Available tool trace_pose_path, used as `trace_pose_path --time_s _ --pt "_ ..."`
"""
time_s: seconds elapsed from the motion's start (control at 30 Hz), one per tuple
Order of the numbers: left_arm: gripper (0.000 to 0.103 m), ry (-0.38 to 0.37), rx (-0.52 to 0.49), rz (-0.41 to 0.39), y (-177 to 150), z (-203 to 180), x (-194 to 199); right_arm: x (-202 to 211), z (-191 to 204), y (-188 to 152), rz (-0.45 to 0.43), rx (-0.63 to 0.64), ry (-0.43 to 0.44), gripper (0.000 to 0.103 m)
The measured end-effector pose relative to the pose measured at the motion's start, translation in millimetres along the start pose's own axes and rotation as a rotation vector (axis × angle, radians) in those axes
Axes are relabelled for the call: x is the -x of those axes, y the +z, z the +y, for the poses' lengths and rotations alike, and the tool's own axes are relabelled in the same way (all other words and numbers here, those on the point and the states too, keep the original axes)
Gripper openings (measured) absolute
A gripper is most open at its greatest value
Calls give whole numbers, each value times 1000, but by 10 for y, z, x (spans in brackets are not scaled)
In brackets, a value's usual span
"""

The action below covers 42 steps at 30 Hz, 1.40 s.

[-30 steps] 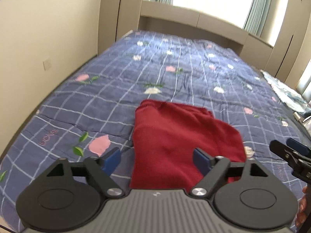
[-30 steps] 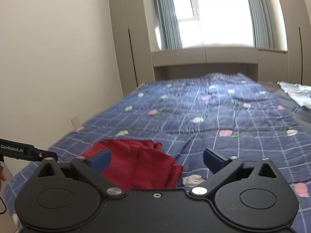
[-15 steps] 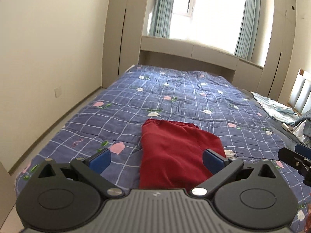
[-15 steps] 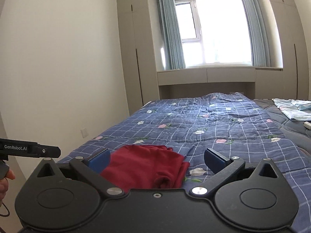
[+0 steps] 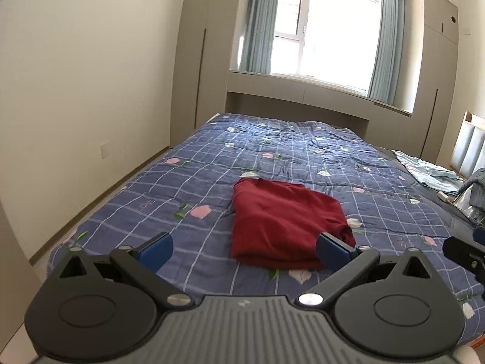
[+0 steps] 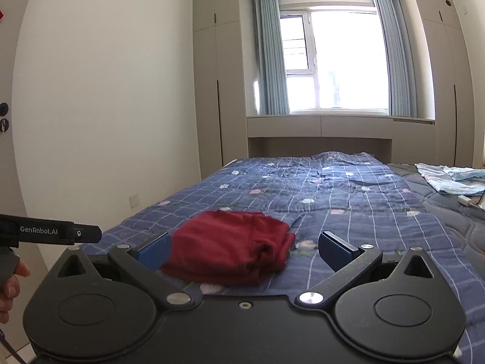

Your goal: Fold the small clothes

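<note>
A folded dark red garment (image 5: pixel 282 224) lies flat on the blue checked bedspread (image 5: pixel 303 157) near the bed's front edge; in the right wrist view the red garment (image 6: pixel 230 251) looks bunched at its right side. My left gripper (image 5: pixel 244 251) hangs open over the bed's near edge, short of the garment, with nothing between its blue pads. My right gripper (image 6: pixel 245 250) is also open and empty, back from the cloth. Each gripper's body shows at the edge of the other's view.
Light blue clothes (image 6: pixel 448 179) lie at the bed's far right, beside a grey pile (image 5: pixel 476 191). A wall (image 5: pixel 75 91) and floor strip run along the left. Wardrobes (image 6: pixel 212 91) and a window (image 6: pixel 333 60) stand beyond the bed. A hand (image 6: pixel 9 285) shows at left.
Both grippers have drawn back from the red garment and tilted up, so more of the room shows. The left jaws opened a little wider. The garment stays folded on the bed.
</note>
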<state>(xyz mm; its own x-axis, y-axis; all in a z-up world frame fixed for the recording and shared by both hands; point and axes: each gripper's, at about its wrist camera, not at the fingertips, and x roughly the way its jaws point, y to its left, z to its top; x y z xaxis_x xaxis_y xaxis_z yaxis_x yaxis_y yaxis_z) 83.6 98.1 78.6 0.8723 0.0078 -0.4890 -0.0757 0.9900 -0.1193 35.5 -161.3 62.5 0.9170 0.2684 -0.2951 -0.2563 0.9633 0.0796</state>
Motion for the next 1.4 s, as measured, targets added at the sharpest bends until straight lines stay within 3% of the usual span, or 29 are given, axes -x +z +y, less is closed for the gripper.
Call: trace_pose_path --time_s 0.27,0.57,1.4 --pt "103 46 -15 2 -425 16 177 118 78 -333 -1 24 -3 102" --pt "103 59 14 13 -755 75 209 66 29 -478 -1 4 -19 102" --pt "103 74 43 45 -809 112 195 33 15 -542 21 -8 -22 102"
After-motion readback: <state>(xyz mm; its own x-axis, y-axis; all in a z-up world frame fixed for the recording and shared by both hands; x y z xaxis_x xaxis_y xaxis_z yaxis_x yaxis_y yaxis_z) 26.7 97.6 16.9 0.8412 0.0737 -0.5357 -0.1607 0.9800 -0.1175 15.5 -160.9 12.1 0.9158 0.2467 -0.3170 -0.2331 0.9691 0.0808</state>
